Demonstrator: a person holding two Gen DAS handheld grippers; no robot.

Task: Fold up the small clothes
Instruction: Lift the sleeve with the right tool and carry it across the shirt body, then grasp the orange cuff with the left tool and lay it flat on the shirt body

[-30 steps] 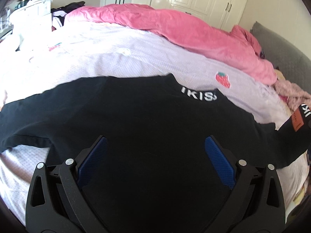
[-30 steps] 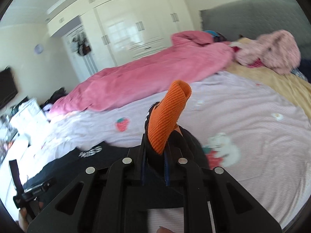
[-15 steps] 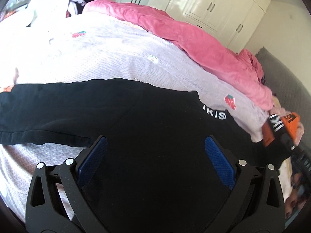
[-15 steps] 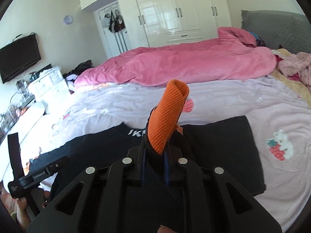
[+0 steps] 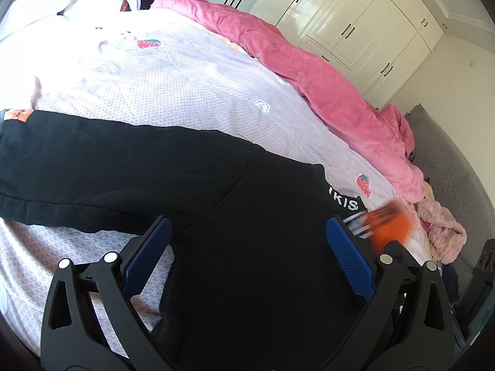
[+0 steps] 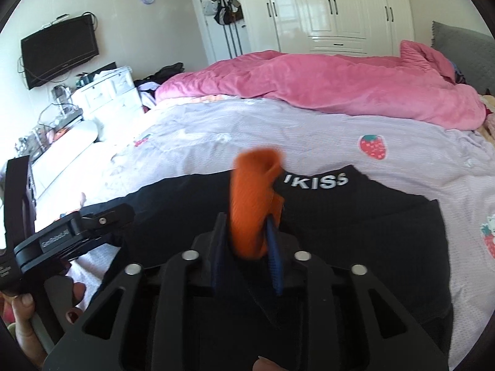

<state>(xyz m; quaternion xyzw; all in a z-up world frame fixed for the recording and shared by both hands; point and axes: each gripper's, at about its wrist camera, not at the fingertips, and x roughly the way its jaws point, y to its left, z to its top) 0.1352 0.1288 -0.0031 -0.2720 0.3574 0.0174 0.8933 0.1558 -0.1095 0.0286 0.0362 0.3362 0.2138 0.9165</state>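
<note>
**Black sweatshirt on the bed, orange cuff between the parting right fingers**

The black sweatshirt lies flat on the lilac bedsheet, its white-lettered collar just beyond the right gripper. That gripper's jaws are opening; the orange cuff, blurred, stands upright between the blue pads, and whether they press it cannot be told. The left gripper hovers over the body of the garment, fingers spread wide, nothing between them. One sleeve stretches left beyond its fingertips. A pink duvet lies farther off.
</note>
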